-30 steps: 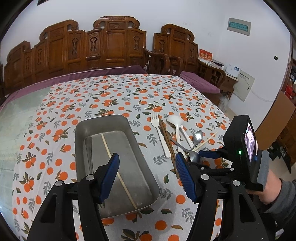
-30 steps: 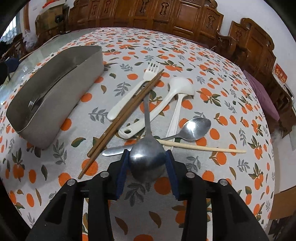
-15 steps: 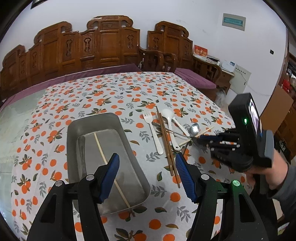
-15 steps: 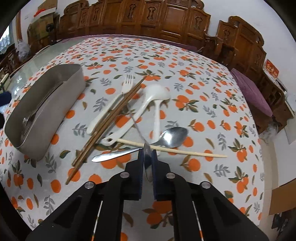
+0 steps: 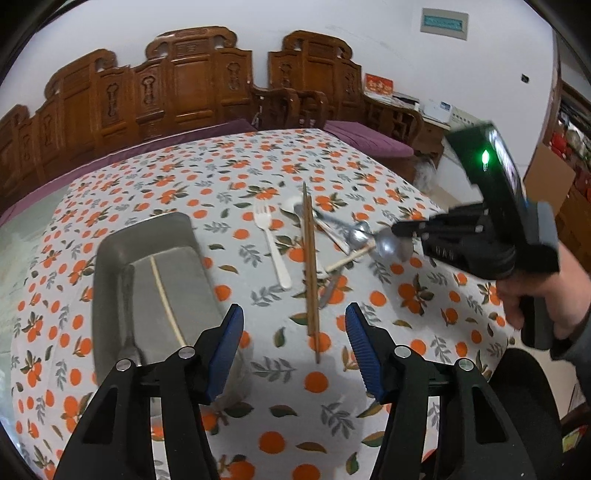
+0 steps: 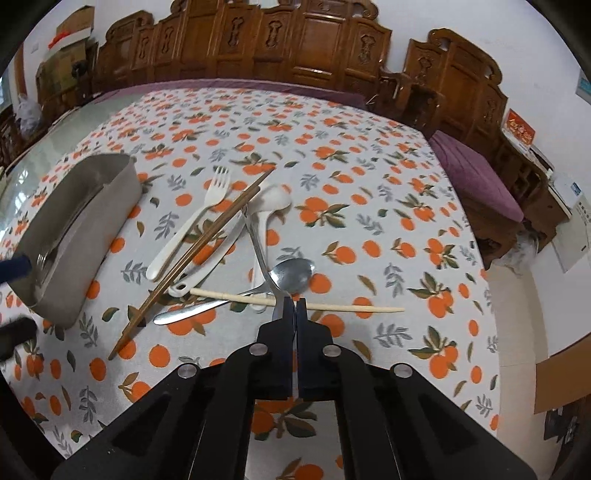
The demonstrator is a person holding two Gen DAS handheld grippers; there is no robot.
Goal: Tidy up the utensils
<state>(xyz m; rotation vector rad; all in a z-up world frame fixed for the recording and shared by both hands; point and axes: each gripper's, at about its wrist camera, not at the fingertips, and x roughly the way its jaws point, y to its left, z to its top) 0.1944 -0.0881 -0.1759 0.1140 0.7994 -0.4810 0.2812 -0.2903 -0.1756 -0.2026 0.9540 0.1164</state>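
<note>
Right wrist view: your right gripper (image 6: 294, 306) has just clamped on the metal spoon's (image 6: 258, 240) bowel-end edge and lifted it off the pile. Left gripper (image 5: 293, 345), half-open after narrowing slightly, holds nothing. Farther left, the steel tray (image 6: 110, 192) awaits: carry the spoon there.

No legible text: red plaque (image 6: 521, 129), wall sign (image 5: 443, 23) and claw-body lettering all too blurred.

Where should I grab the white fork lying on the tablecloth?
I'd take the white fork by its handle's near half, coming down from above with the jaws across it. It lies flat on the cloth, and there the brown chopsticks sit clear of it.
</note>
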